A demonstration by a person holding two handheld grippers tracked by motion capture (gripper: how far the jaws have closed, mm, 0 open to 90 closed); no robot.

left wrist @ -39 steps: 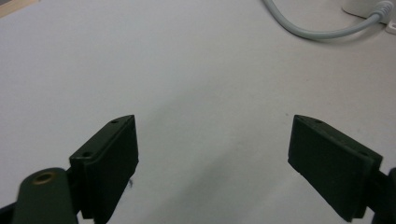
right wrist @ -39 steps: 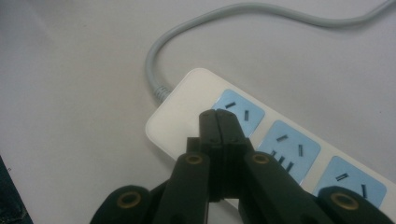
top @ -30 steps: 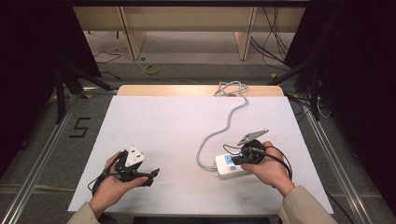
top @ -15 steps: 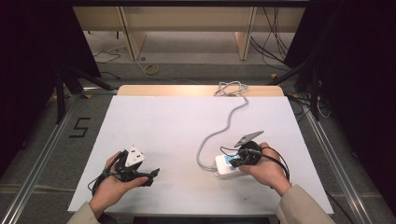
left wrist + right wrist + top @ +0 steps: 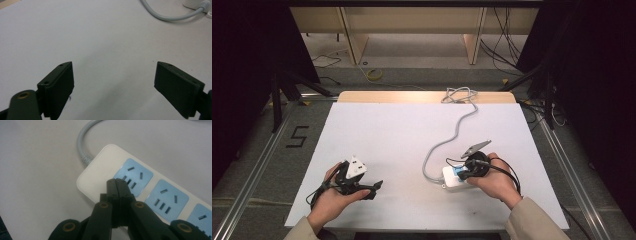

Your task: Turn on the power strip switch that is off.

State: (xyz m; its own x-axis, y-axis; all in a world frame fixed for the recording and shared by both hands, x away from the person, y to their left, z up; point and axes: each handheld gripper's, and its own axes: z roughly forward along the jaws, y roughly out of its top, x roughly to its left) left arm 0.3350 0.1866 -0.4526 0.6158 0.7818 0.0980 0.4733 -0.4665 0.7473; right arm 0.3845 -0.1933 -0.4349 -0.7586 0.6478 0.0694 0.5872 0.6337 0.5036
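Nearest to us, our left claw (image 5: 374, 187) rests low on the white worktop (image 5: 382, 130) at the near left, its jaws spread wide with nothing between them; in the left gripper view the two black pads (image 5: 58, 87) frame bare worktop. It looks parked for now.

To the right, our right claw (image 5: 119, 187) has its jaws pressed flat together, holding nothing, with the tip over the power strip (image 5: 150, 195) at the edge of its first blue socket (image 5: 133, 178). We cannot tell whether the tip actually touches the casing or hangs just above it. In the high view the power strip (image 5: 453, 178) lies at the near right of the worktop, partly under our right hand (image 5: 492, 175).

We judge the step in hand to be the right claw settling on that end of the strip, either to press it or to steady it. The next move calls for a careful, small motion: if we mean to lift or shift the strip, the jaws must first part and straddle its end near the cord.

Farther off, the grey cord (image 5: 447, 137) curves away from the strip across the worktop and ends in a loose tangle at the far edge.
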